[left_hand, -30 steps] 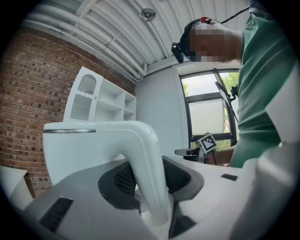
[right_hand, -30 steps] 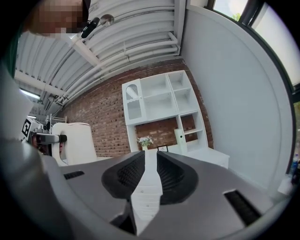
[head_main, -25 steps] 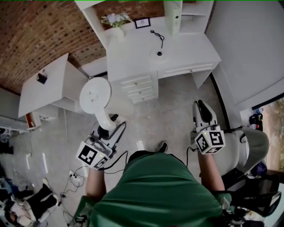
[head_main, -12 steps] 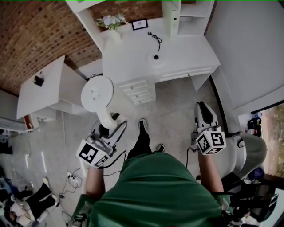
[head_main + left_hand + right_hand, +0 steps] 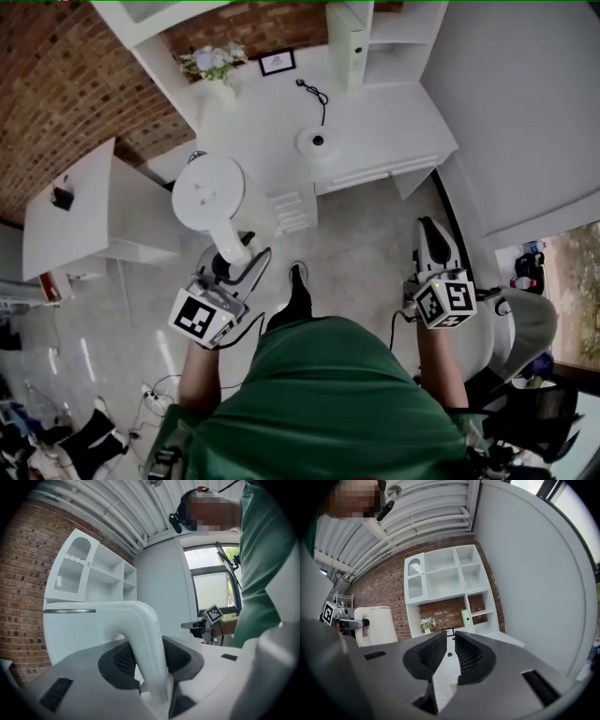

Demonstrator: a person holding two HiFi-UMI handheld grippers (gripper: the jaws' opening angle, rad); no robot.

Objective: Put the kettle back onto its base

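The white kettle hangs in the air left of the white desk, level with its front edge. My left gripper is shut on the kettle's curved handle, which stands between the dark pads; the kettle body fills the space ahead. The round kettle base lies on the desk with its black cord trailing toward the wall. My right gripper hovers over the floor in front of the desk's right end, its jaws a narrow slit apart with nothing between them.
A flower vase, a small picture frame and a shelf unit stand at the desk's back by the brick wall. Drawers sit under the desk. A low white table is at the left, a grey seat at the right.
The person has stepped toward the desk, so the desk and base lie nearer. Both grippers moved forward with the kettle still held in the left one.
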